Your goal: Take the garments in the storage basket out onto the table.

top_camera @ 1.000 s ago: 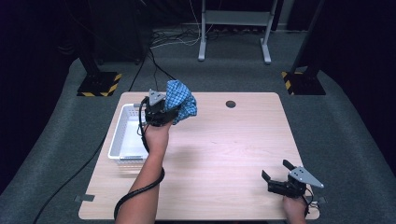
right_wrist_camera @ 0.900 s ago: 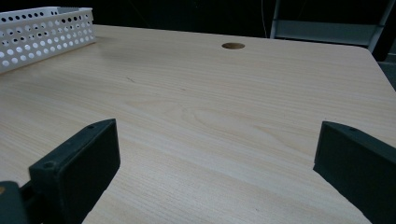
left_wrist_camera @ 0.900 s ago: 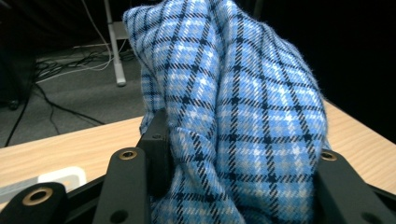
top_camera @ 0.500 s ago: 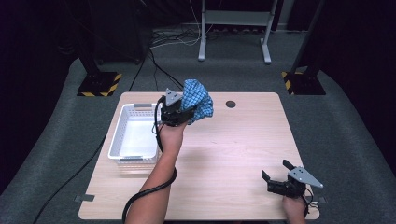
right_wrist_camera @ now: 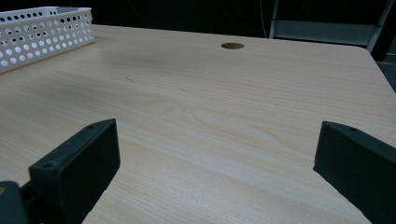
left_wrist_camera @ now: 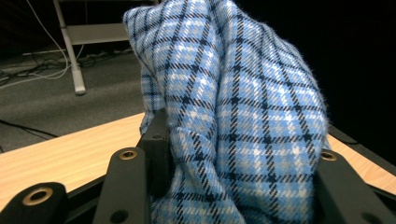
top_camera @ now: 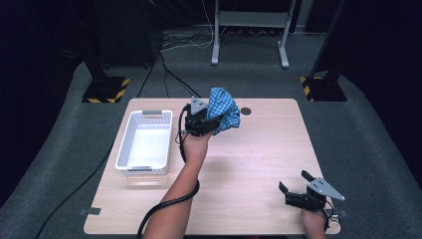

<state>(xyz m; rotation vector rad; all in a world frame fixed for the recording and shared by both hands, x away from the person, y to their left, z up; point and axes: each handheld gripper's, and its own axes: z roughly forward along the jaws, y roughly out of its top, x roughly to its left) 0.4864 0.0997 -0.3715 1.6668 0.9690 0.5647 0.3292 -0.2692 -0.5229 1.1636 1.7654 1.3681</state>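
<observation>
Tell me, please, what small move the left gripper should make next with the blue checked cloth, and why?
Probably lower it onto the bare wooden table. The left gripper holds the bunched blue checked cloth lifted, right of the white perforated plastic basket, with open tabletop below.

From where I stand, nothing carries readable words, labels, brands or numbers. The only sign-like marking is the yellow-and-black hazard striping on the two black stand bases (top_camera: 105, 89) on the grey carpet beyond the table.
</observation>
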